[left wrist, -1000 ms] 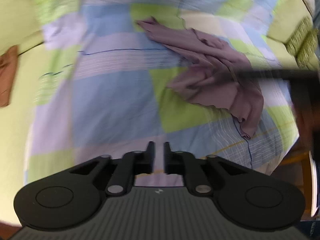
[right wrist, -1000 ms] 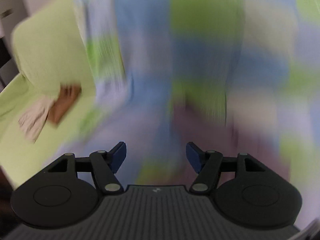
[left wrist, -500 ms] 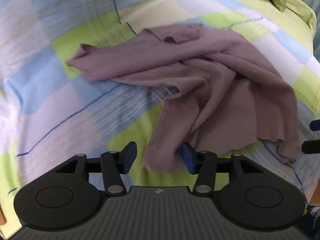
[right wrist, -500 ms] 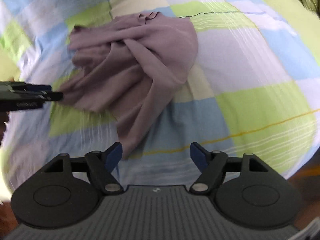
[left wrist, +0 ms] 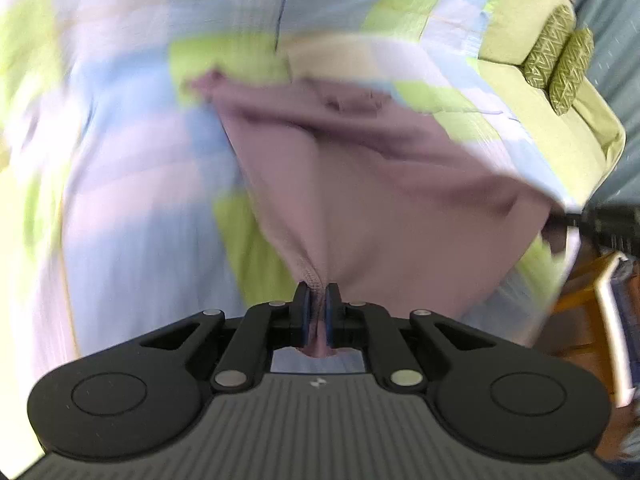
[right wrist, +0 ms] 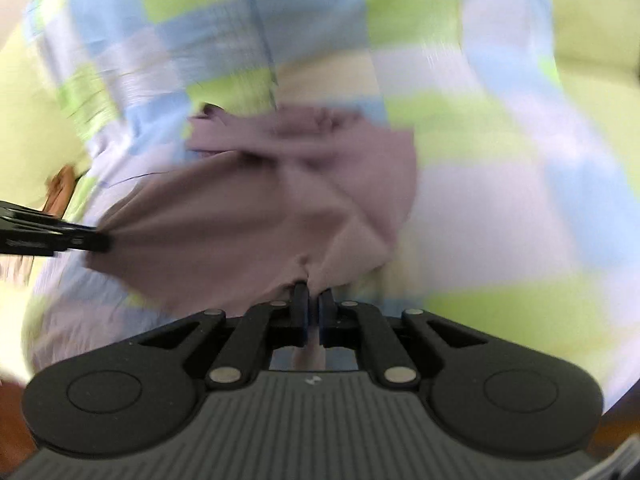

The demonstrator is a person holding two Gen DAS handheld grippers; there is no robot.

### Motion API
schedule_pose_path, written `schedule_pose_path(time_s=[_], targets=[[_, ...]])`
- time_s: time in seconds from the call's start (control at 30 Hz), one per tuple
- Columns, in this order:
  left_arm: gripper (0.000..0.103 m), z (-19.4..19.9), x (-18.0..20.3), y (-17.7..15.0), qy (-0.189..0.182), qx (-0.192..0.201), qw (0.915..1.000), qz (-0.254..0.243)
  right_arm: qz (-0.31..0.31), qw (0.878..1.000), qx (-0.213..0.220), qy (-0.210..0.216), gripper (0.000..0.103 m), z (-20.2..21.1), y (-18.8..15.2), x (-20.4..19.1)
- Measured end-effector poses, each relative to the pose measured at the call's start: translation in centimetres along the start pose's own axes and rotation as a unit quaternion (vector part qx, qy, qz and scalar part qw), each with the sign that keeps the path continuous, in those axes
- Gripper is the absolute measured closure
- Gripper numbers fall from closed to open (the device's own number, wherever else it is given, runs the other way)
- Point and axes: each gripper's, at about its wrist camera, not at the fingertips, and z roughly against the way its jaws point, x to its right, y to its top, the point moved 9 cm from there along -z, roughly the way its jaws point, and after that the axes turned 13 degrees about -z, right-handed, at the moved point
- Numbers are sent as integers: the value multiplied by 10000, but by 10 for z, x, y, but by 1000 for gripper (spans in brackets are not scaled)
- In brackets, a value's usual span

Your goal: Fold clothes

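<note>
- The left claw (left wrist: 316, 294) is pinched shut on a stitched hem corner of the mauve garment (left wrist: 372, 184); a small bunch of cloth pokes out behind its blue-padded fingers (left wrist: 305, 312).
- The right claw (right wrist: 313, 294) is likewise clamped on another edge of the same garment (right wrist: 256, 216), with a strip of fabric hanging down between its closed fingers (right wrist: 303, 316).
- From the right wrist view, the left claw's black tip (right wrist: 86, 240) shows at the left edge, touching the garment's far-left corner, where the cloth pulls into taut creases.
- From the left wrist view, the right claw (left wrist: 568, 220) appears as a dark blurred shape at the right edge, against the garment's right corner.
- The garment is stretched between the two claws and spreads away from them over the checked bedspread (left wrist: 132, 168); its far end is bunched into folds on the bed.
- The bedspread is a patchwork of blue, lilac, green and cream squares, much of it blurred.
- Beyond it, at the far right, two green patterned cushions (left wrist: 560, 58) lie side by side on a plain green sheet (left wrist: 516, 40).
- A small brown object (right wrist: 62, 192) sits at the left of the bed; too blurred to identify.
</note>
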Motion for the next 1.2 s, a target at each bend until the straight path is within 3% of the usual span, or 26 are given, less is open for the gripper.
schedule_pose_path(time_s=[0.03,0.07,0.13,0.17,0.2,0.23,0.33,0.4,0.6,0.77,0.8,0.83,0.87,0.93,1.0,1.1,1.2], targets=[[95,-6,4,-19,-16,-223,9997,139,162,9998,-153,9,100,4,-4,3],[86,-13,9,-39,-25,-466,9985,270,324,9990,-307,17,100,8,-7,7],[86,-41,15,-88,335,-1253,9911,305,648,9960,-613,35,97,17,-15,14],[85,-47,16,-99,499,-1458,9878,233,793,9928,-899,-30,84,17,-24,19],[85,-50,16,-106,643,-1604,9848,154,854,9833,-1575,-325,72,4,-50,29],[85,-53,17,-113,787,-1749,9814,75,848,9817,-1669,-359,72,4,-56,33],[76,-38,17,-99,1026,-1524,9829,-88,816,9773,-1905,-445,69,2,-73,42],[66,-28,15,-87,1146,-1348,9842,-99,677,9834,-1652,-338,61,1,-58,44],[56,-25,25,-43,1162,-746,9903,-130,128,9915,-1284,-143,60,-10,-32,60],[53,-44,32,-44,1147,-891,9892,-175,-669,9924,-1028,-99,65,-21,-42,89],[53,-52,31,-53,1280,-1141,9847,-306,-780,9916,-1027,-124,66,-23,-44,94],[52,-58,31,-60,1411,-1366,9797,-413,-675,9911,-1146,-115,66,-25,-52,95],[52,-59,30,-65,1481,-1494,9765,-473,-147,9874,-1573,-7,66,-29,-73,80],[53,-51,34,-65,1454,-1508,9762,-553,534,9785,-1967,298,69,-21,-98,57],[53,-43,43,-57,1331,-1414,9785,-692,466,9774,-2047,246,72,-10,-106,59],[52,-38,54,-38,1166,-1194,9826,-816,-562,9821,-1799,71,71,3,-90,94],[50,-41,54,-13,1233,-967,9850,-722,-753,9886,-1306,37,70,5,-56,112]])
